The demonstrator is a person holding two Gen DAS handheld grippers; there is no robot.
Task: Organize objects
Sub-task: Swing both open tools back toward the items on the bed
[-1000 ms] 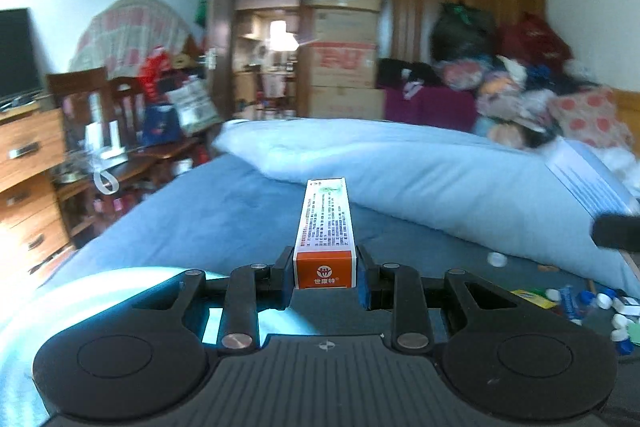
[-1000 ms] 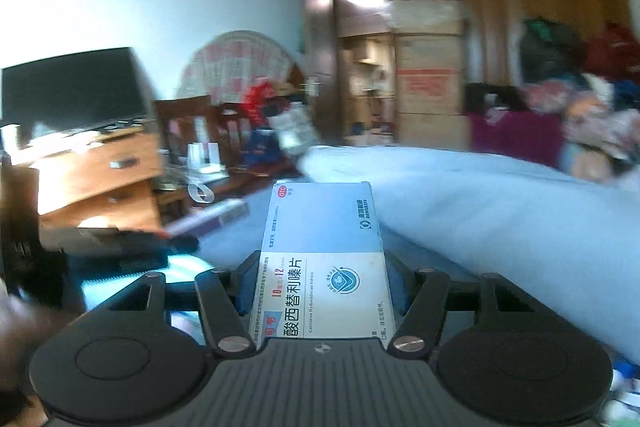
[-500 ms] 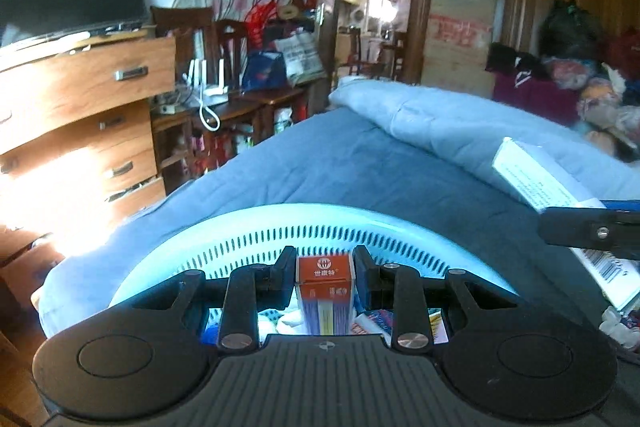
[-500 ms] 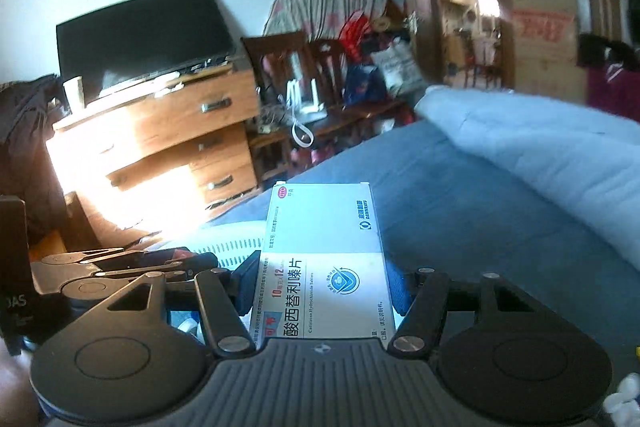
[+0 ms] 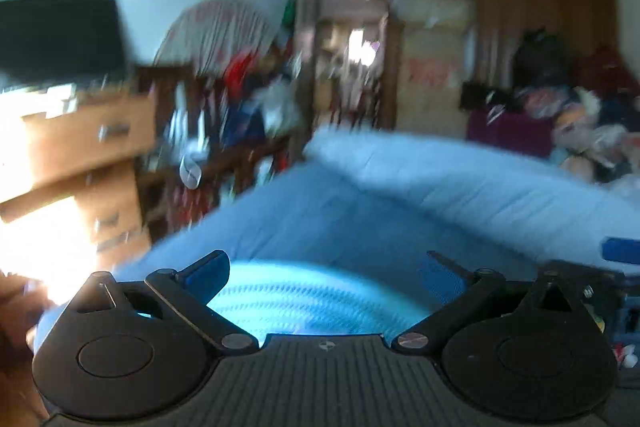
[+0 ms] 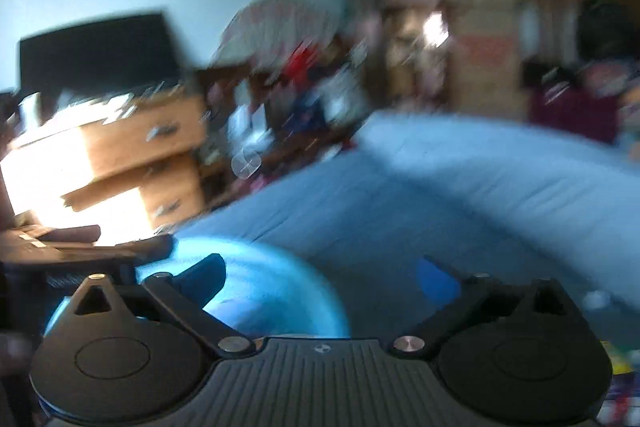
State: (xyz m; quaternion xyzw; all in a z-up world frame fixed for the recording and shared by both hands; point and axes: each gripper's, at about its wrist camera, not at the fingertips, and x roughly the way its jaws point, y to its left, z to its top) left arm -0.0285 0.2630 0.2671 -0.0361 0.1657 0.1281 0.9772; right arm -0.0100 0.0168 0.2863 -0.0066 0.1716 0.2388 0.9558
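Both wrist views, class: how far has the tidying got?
Done: nothing certain; the blue basket's contents are blurred. In hand: nothing; left tool and right tool are open and empty above it. Left: small items on the bed at right.

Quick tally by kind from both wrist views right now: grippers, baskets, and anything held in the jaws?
Grippers, both open: 2, left gripper and right gripper
Light blue baskets: 1, basket, seen again in the right wrist view
Items held in jaws: 0
Total: 3
The frames are motion-blurred, so the small items at the right edge are left uncounted.
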